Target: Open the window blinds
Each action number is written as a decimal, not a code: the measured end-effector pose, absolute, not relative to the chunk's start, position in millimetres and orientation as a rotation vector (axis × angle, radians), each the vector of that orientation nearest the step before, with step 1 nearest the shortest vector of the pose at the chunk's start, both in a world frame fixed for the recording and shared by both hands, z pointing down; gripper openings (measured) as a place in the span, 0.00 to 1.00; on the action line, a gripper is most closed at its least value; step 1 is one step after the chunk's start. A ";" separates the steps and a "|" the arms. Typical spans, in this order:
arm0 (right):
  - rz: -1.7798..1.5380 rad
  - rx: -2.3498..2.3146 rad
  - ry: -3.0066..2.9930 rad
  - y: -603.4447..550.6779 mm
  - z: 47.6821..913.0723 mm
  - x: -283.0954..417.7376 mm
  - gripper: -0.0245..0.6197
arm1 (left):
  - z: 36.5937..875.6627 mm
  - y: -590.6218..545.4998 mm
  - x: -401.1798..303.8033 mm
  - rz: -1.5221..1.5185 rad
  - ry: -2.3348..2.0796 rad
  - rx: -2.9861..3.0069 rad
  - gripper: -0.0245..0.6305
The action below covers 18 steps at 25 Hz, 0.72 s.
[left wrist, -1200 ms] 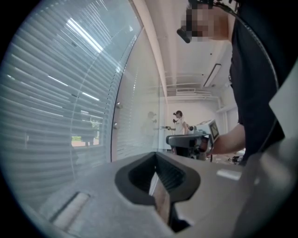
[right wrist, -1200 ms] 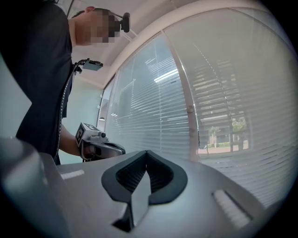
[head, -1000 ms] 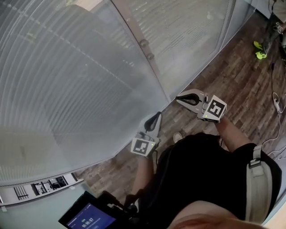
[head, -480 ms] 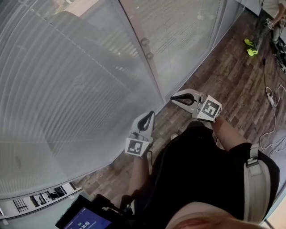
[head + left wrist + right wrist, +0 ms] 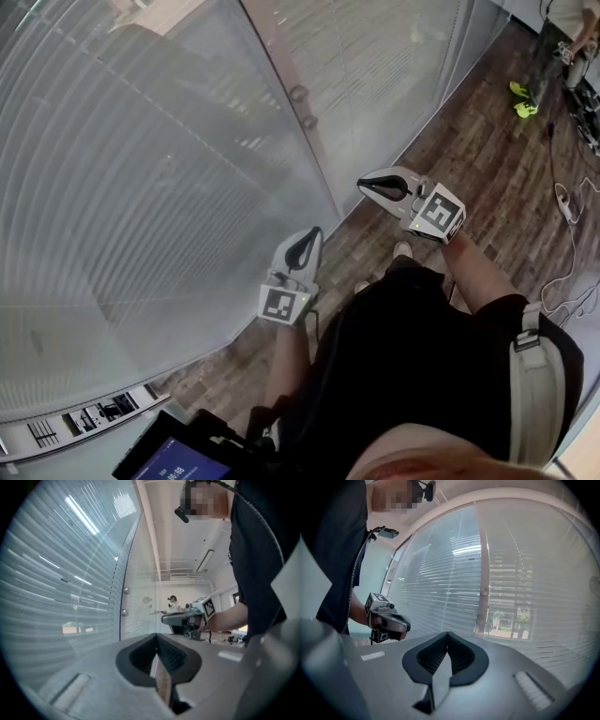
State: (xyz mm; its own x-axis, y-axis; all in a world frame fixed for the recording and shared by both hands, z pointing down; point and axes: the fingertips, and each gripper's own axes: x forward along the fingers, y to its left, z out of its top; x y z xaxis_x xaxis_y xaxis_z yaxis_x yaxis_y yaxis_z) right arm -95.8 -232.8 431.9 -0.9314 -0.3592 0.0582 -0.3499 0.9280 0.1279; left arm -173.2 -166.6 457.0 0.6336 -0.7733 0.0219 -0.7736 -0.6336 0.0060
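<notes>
White slatted blinds [image 5: 141, 187] hang shut behind a glass wall, also visible as blinds [image 5: 56, 588] and blinds [image 5: 440, 588]. My left gripper [image 5: 315, 231] is held level close to the glass, shut with nothing in it; its jaws meet at the tip of the left gripper [image 5: 156, 636]. My right gripper [image 5: 360, 185] points at the wall near the upright frame post [image 5: 281, 66], shut and empty as well; the right gripper [image 5: 447, 633] faces the post [image 5: 483, 573]. No cord or wand is in either grip.
Two round metal fittings [image 5: 298, 94] sit on the glass beside the post. Wooden floor [image 5: 487, 141] runs to the right, with cables [image 5: 567, 202] and another person's feet [image 5: 520, 94] far right. A screen device [image 5: 173, 459] hangs at bottom left.
My right gripper has shifted a little toward the glass wall and rolled slightly. The left gripper has hardly moved. Both stay shut.
</notes>
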 end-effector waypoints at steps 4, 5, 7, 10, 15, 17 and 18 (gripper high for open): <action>-0.253 0.643 -2.938 -251.0 427.6 -90.8 0.05 | 460.4 -165.1 -170.7 0.029 -1.325 2.820 0.04; -0.291 0.675 -2.908 -256.0 426.5 -89.4 0.06 | 460.2 -163.3 -170.1 0.023 -1.322 2.821 0.04; -0.354 0.720 -2.858 -264.1 420.6 -88.8 0.10 | 459.6 -159.7 -171.8 0.014 -1.325 2.821 0.04; -0.481 0.762 -2.778 -279.6 409.7 -90.1 0.14 | 461.0 -159.2 -179.4 0.021 -1.353 2.812 0.04; -0.744 0.791 -2.579 -311.7 389.0 -98.6 0.21 | 462.2 -168.0 -188.6 0.007 -1.376 2.815 0.04; -0.838 0.786 -2.491 -321.0 382.9 -104.7 0.25 | 464.5 -167.8 -189.0 0.006 -1.371 2.811 0.04; -0.879 0.779 -2.456 -325.6 380.6 -108.7 0.27 | 466.4 -167.9 -188.8 0.005 -1.367 2.808 0.04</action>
